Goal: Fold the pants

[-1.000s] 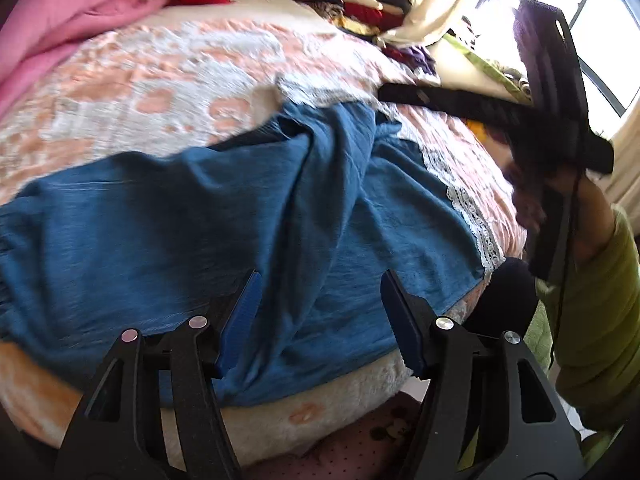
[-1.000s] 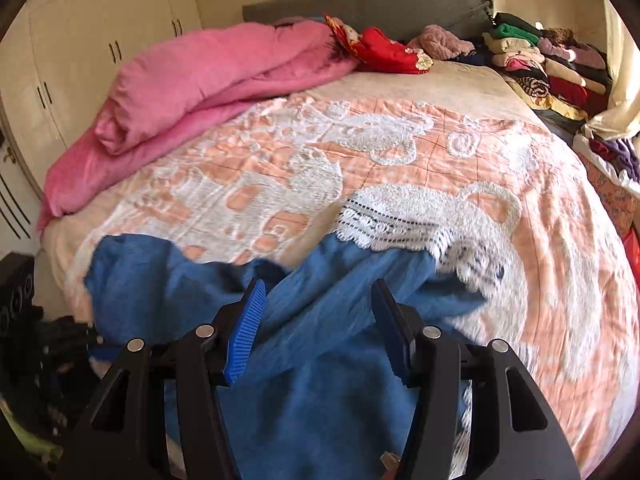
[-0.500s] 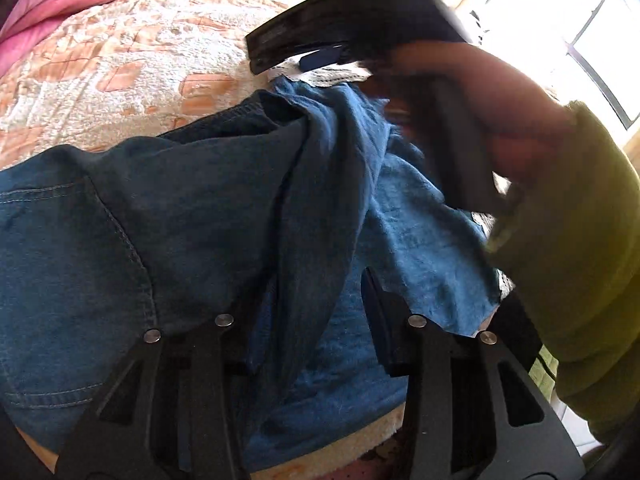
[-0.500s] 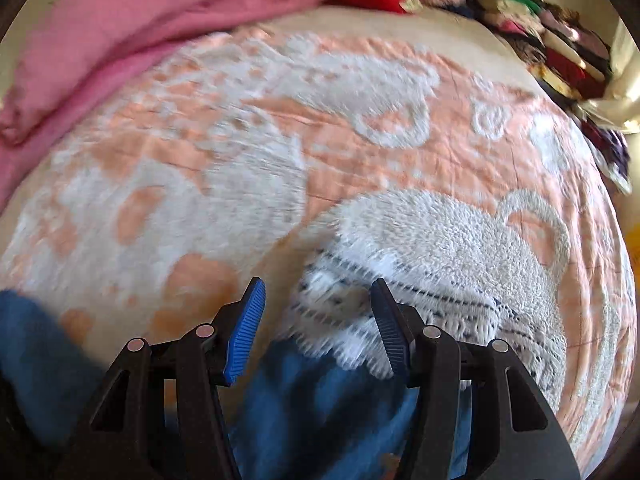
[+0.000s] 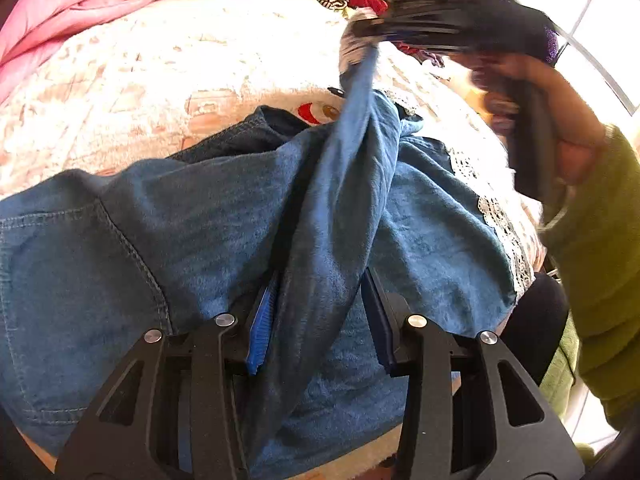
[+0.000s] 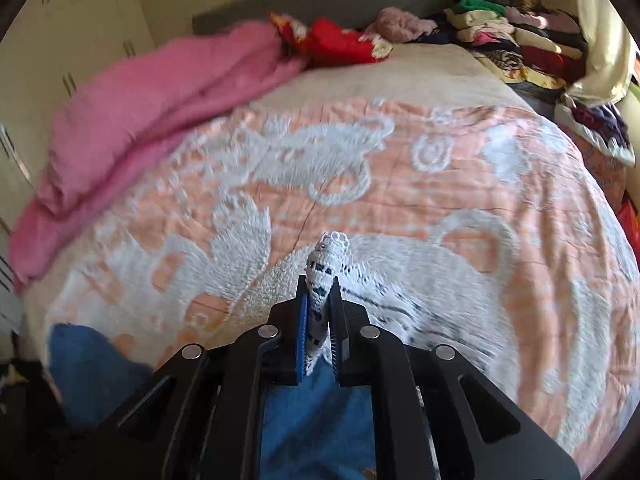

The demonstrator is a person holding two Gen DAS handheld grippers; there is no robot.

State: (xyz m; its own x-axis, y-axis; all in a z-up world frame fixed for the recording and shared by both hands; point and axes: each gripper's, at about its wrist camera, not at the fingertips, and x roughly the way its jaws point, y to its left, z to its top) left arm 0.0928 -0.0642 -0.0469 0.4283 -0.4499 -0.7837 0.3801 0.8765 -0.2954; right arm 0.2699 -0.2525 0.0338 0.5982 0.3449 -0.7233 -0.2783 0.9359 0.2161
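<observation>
Blue denim pants (image 5: 180, 232) with white lace hems lie across the near end of the bed. My left gripper (image 5: 320, 312) sits low at the near edge, its blue pads pressed on a thick ridge of the denim. Further back, my right gripper (image 5: 360, 36) holds one leg by its hem, and the leg rises from the bed to it as a taut strip. In the right wrist view the right gripper (image 6: 320, 300) is shut on the bunched lace hem (image 6: 326, 264), with blue denim (image 6: 316, 412) hanging under it.
An orange and white bedspread (image 6: 400, 184) covers the bed. A pink blanket (image 6: 160, 104) lies along its left side, with a red garment (image 6: 340, 40) and stacked clothes (image 6: 520, 40) at the head. A hand in a green sleeve (image 5: 600, 220) holds the right gripper by the window.
The right gripper's jaws have shut on the lace hem and lifted that leg off the bed. The left gripper closed on the denim fold a second ago and has held still since.
</observation>
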